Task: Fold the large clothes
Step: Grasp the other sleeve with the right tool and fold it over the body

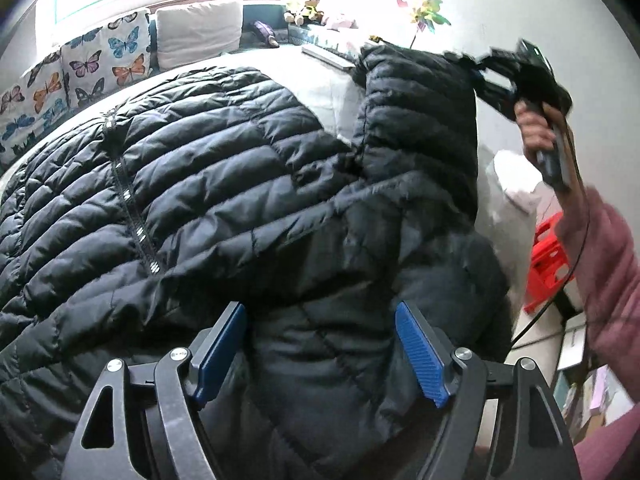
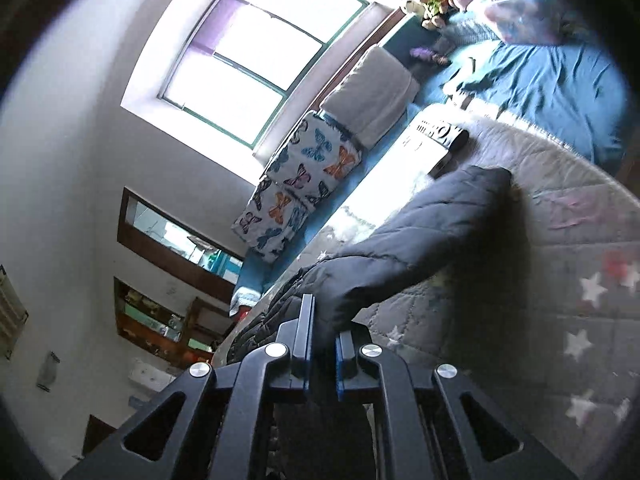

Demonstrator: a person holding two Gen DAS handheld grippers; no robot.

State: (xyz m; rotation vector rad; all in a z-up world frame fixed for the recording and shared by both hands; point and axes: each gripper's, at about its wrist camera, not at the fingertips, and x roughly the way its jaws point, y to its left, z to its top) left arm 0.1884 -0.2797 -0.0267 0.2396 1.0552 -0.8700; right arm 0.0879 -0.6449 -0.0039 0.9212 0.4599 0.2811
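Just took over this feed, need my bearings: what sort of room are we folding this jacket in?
Most likely a bedroom in a home. The black puffer jacket lies on a quilted star-print bedspread, with butterfly-print cushions lined up under a window and stuffed toys beyond.

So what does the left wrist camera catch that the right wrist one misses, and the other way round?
Only the left wrist view shows the jacket's zipper, the red crate, the person's right hand and the left claw, open over the cloth. Only the right wrist view shows the window, the star-print quilt and the right claw shut on the sleeve. Both show the black puffer jacket and the butterfly pillows.
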